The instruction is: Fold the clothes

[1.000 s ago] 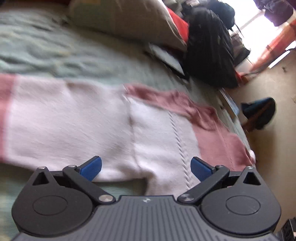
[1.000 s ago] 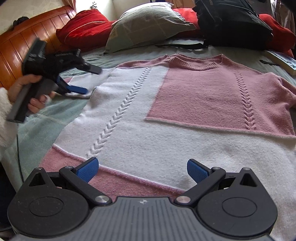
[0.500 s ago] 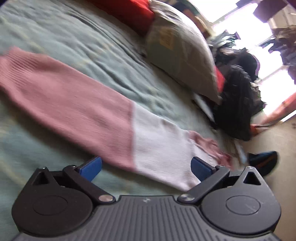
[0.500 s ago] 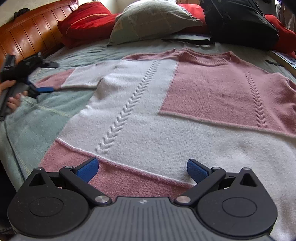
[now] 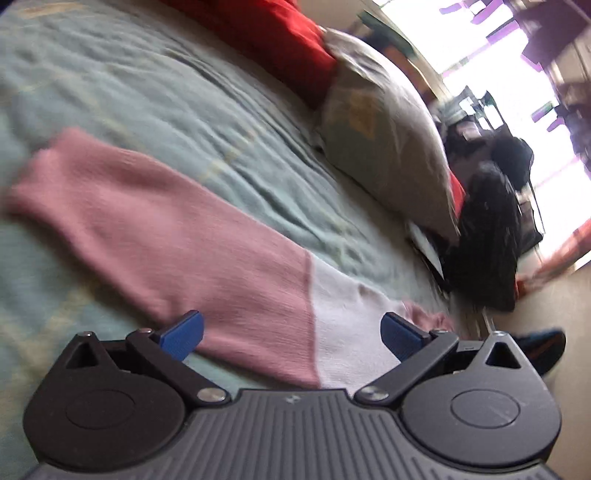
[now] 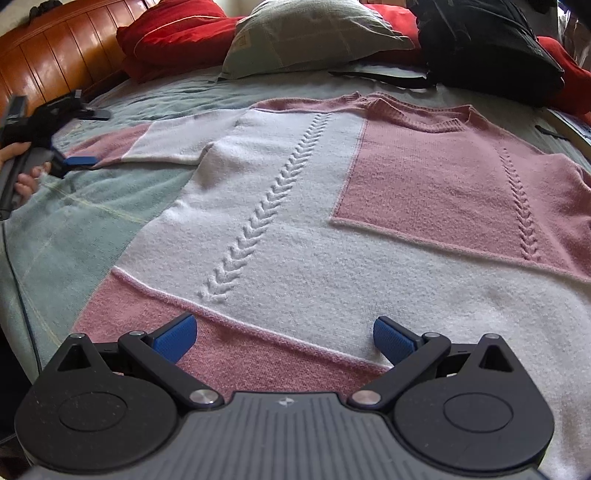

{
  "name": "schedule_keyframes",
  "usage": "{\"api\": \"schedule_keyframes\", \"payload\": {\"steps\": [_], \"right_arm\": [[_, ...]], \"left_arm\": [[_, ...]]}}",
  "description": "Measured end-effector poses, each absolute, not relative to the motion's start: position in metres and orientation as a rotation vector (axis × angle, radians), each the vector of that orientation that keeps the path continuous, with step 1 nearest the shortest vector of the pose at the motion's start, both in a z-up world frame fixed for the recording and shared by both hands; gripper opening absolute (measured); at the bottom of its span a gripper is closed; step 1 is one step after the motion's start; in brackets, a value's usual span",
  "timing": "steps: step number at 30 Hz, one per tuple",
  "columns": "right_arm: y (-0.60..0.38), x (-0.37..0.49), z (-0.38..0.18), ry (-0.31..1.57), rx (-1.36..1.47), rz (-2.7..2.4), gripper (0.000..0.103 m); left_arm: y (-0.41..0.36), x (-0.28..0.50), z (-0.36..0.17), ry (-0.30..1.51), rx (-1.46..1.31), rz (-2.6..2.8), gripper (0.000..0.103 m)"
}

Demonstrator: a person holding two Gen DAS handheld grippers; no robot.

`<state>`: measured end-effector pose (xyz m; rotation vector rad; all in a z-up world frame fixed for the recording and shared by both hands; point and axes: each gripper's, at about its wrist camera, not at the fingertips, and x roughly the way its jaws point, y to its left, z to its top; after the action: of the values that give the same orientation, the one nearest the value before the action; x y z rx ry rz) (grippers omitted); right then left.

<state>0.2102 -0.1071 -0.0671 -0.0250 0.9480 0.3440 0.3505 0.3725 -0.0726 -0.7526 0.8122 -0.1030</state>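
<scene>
Sweater (image 6: 295, 206): pink-and-white knit with two raised braid columns, spread flat face-up on the bed, filling the centre of the right wrist view; neckline toward the pillows at the top of the frame, pink hem band at the bottom.
Sleeve (image 5: 177, 236): pink with a white upper part, stretched across the middle of the left wrist view — cuff at the left edge of the frame.
Left gripper (image 5: 291, 334): fingers spread wide, holding nothing, low over the sleeve; in the right wrist view it sits at the far left of the frame, held by a hand (image 6: 26, 173), its blue tip at the sleeve's cuff end.
Right gripper (image 6: 282, 338): fingers spread wide, empty, hovering over the hem band at the bottom centre.
Bedspread (image 6: 74, 221): pale green, lies under the sweater.
Pillows: grey pillow (image 6: 314, 33) and red pillow (image 6: 173, 29) at the top of the frame.
Black bag (image 6: 487, 44): upper right — beside the grey pillow.
Headboard (image 6: 48, 59): orange wood, upper left.
</scene>
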Motion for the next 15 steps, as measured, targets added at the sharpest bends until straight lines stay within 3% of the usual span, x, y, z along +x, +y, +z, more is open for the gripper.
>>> {"api": "schedule_keyframes", "payload": {"steps": [6, 10, 15], "right_arm": [[-0.105, 0.211, -0.07, 0.95, -0.029, 0.338, 0.103], [-0.102, 0.211, -0.07, 0.952, -0.043, 0.335, 0.103], [-0.101, 0.21, -0.07, 0.952, -0.052, 0.33, 0.103]], "left_arm": [[0.395, 0.345, -0.05, 0.83, -0.687, 0.108, 0.1], [0.358, 0.361, -0.022, 0.795, -0.519, 0.029, 0.101], [0.321, 0.396, -0.036, 0.863, -0.341, 0.018, 0.101]]}}
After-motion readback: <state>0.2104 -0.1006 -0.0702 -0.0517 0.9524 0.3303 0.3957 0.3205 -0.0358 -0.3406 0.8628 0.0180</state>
